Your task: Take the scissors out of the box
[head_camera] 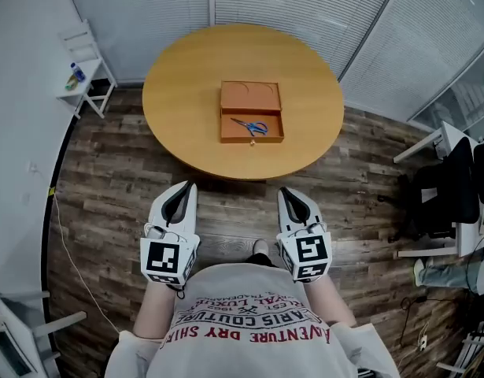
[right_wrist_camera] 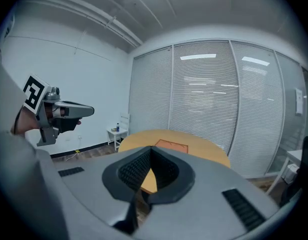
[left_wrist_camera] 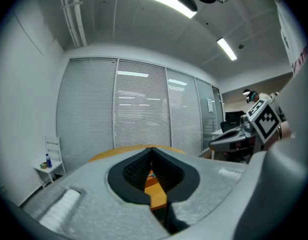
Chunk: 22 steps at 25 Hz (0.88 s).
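Note:
An orange box (head_camera: 252, 128) lies open in the middle of a round wooden table (head_camera: 179, 101), its lid (head_camera: 250, 97) folded back flat behind it. Blue-handled scissors (head_camera: 251, 126) rest inside the box's front half. Both grippers hang over the floor in front of the table, well short of the box and pointing toward it. My left gripper (head_camera: 186, 187) has its jaws together with nothing between them, and so does my right gripper (head_camera: 286, 192). In the right gripper view the table (right_wrist_camera: 204, 146) and the box (right_wrist_camera: 172, 145) show beyond the shut tips (right_wrist_camera: 151, 148). The left gripper view shows its tips (left_wrist_camera: 151, 148) meeting.
A white stand (head_camera: 90, 73) with a bottle is at the far left by the wall. A dark office chair (head_camera: 450, 187) and a desk edge are at the right. Blinds line the glass walls behind the table. A thin cable (head_camera: 68, 242) runs along the floor on the left.

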Each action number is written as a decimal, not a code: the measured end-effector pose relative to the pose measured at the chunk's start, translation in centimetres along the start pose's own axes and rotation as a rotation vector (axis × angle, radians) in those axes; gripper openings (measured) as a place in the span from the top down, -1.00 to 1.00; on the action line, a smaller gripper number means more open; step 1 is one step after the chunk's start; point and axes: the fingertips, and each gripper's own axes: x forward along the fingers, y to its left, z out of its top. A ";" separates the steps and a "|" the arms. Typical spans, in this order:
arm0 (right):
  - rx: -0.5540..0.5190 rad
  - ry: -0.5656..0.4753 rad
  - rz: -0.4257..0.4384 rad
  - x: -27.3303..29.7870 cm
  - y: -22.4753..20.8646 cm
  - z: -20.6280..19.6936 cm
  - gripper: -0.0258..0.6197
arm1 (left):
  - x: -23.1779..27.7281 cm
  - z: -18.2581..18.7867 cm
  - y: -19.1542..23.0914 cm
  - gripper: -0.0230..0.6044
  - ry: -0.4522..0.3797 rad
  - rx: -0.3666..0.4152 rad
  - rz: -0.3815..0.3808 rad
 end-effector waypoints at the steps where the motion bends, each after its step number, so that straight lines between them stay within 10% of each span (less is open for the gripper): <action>1: -0.006 -0.001 0.015 0.6 -1.3 0.2 0.90 | 1.1 0.5 -0.6 0.90 -0.002 0.023 0.015; 13: -0.014 0.031 0.085 5.4 -15.2 -1.6 0.90 | 13.0 1.2 -6.3 0.89 0.024 -0.023 0.083; 22: 0.010 0.048 0.108 10.2 -16.8 -1.4 0.90 | 17.2 1.1 -3.8 0.90 0.046 -0.011 0.101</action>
